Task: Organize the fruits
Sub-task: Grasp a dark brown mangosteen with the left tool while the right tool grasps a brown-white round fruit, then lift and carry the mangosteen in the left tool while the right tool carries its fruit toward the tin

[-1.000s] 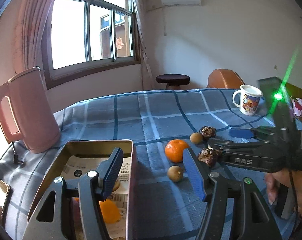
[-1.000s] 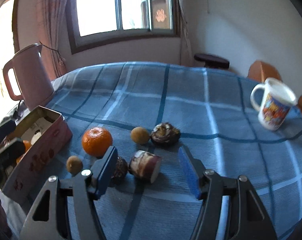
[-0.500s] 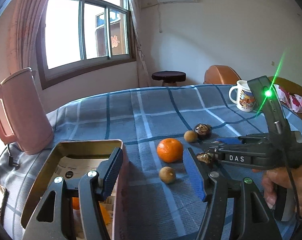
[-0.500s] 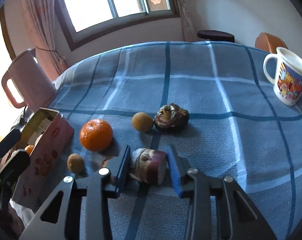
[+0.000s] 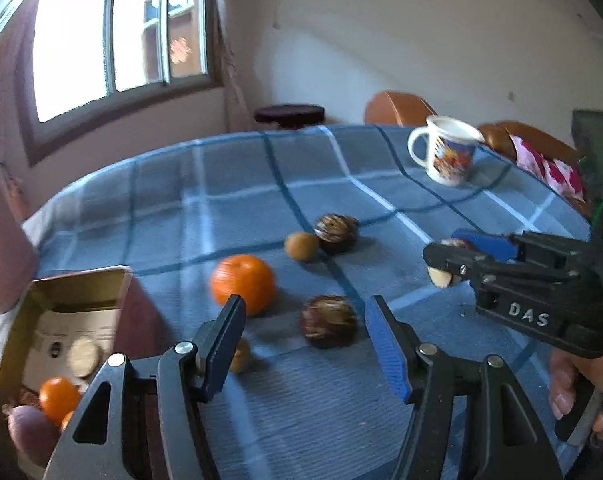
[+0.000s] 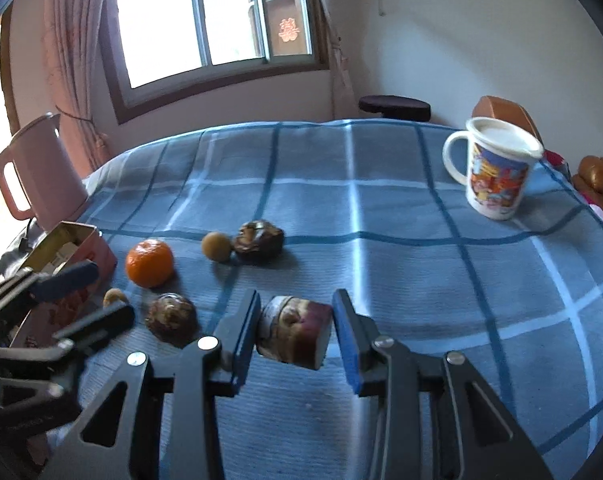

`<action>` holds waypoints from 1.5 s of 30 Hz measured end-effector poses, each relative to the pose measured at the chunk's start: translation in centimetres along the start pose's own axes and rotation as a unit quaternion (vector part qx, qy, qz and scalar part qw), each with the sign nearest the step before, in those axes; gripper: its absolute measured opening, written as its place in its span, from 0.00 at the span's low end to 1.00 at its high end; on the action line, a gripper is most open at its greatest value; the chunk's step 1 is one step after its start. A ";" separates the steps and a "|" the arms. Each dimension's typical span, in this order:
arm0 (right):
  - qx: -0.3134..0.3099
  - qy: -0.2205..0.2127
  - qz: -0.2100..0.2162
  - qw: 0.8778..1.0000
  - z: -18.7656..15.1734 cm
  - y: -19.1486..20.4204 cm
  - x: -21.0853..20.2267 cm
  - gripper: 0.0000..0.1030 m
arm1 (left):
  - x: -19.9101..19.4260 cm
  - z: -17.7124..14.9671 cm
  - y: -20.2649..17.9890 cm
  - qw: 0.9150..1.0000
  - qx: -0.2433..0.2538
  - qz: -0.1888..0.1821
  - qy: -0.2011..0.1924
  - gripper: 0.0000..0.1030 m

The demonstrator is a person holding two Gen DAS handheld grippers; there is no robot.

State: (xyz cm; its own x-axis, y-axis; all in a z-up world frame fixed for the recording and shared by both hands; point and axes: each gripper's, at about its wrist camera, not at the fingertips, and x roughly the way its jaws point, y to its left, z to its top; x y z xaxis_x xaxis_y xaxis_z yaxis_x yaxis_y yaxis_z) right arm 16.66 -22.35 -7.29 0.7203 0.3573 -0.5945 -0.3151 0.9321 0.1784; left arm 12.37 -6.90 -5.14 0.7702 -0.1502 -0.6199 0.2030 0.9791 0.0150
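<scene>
2 wrist views show fruit scattered on a blue checked tablecloth (image 6: 381, 240). Right wrist view: the right gripper (image 6: 295, 336) is clamped on a cut piece of fruit (image 6: 293, 334), purple-skinned with a pale face; both blue pads press its sides. Its jaws have just been closing, having stood apart around the piece 1 second ago. Only this view shows the pink kettle (image 6: 37, 168) whole, at the table's far left edge. Left wrist view: the left gripper (image 5: 305, 344) has its jaws apart, with a dark brown fruit (image 5: 328, 321) lying on the cloth between the pads, untouched. Only this view looks into the tin box (image 5: 81, 284), where a small orange (image 5: 57, 399) and a round tan fruit (image 5: 83, 357) lie. Outside the box remain a large orange (image 5: 243, 283), a second tan fruit (image 5: 301, 245) touching another dark fruit (image 5: 336, 232), and a third tan fruit (image 5: 239, 356) behind the left pad. Earlier the left gripper was over the box; now it is over the loose fruit. A mug (image 6: 497, 172) stands well apart, far right.
</scene>
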 end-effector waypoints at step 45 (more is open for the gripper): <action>-0.035 -0.070 0.022 0.997 -0.4 1.4 -2.5 0.39 | 0.8 1.3 -0.9 1.000 -0.004 0.011 -0.022 0.39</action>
State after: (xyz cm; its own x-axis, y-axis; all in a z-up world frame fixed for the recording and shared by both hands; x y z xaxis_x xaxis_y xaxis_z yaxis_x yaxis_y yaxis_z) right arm 14.17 -21.96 -5.87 0.7828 0.4066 -0.4711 -0.3868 0.9109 0.1436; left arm 13.58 -8.04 -4.67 0.8003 -0.1342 -0.5843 0.1805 0.9833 0.0214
